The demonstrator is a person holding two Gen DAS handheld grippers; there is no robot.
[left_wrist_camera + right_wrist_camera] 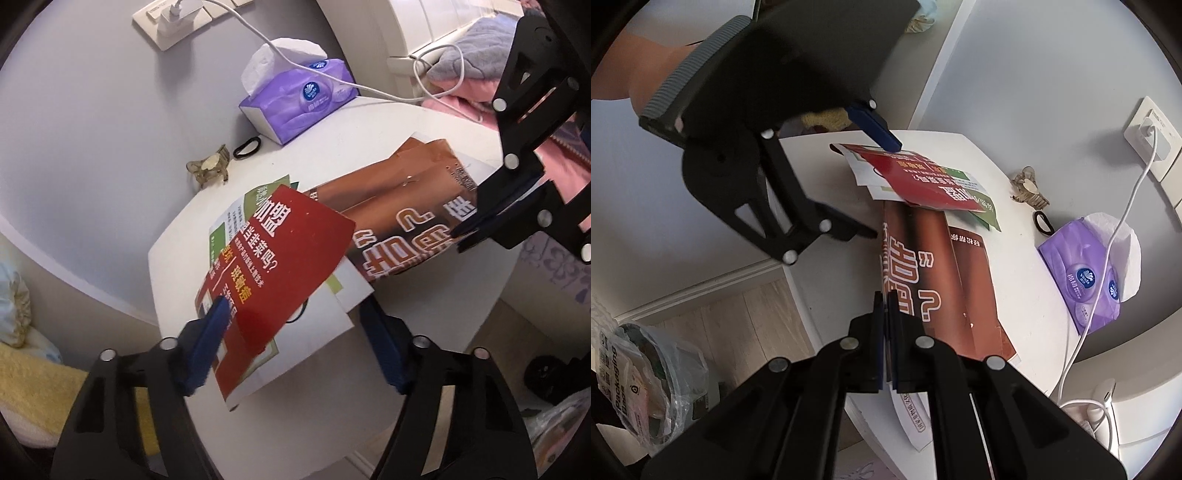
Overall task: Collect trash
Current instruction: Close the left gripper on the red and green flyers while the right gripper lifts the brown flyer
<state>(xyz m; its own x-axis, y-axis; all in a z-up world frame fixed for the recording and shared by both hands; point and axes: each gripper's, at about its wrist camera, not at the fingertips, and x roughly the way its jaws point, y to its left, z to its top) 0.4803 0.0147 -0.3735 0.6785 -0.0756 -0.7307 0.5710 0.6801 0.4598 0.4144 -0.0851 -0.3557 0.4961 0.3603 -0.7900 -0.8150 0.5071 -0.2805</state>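
Here, on the small white bedside table [406, 122], a loose pile of glossy paper flyers lies spread across the top. The right gripper [885, 306] has its two blue-padded fingers pressed together on the near edge of the brown flyer with large white lettering [931, 266], pinching it where it hangs over the table's rim. The left gripper [295, 332] stands with its jaws wide apart around the near end of the red flyer with white and yellow print [280, 266]; one blue pad [207, 347] lies against the flyer's left edge, while the other pad sits clear of it on the right. The red flyer rests on top of a green-and-white leaflet [255, 195] and overlaps one end of the brown flyer. Farther back on the table a purple soft pack of tissues [295, 107] sits near the wall, with a white charging cable [325, 70] draped across it from a white wall socket [173, 18]. Just beside the pack lie a black hair tie [246, 147] and a translucent beige claw hair clip [210, 168]. Down on the wooden floor next to the table stands a clear plastic bag full of rubbish [646, 373].
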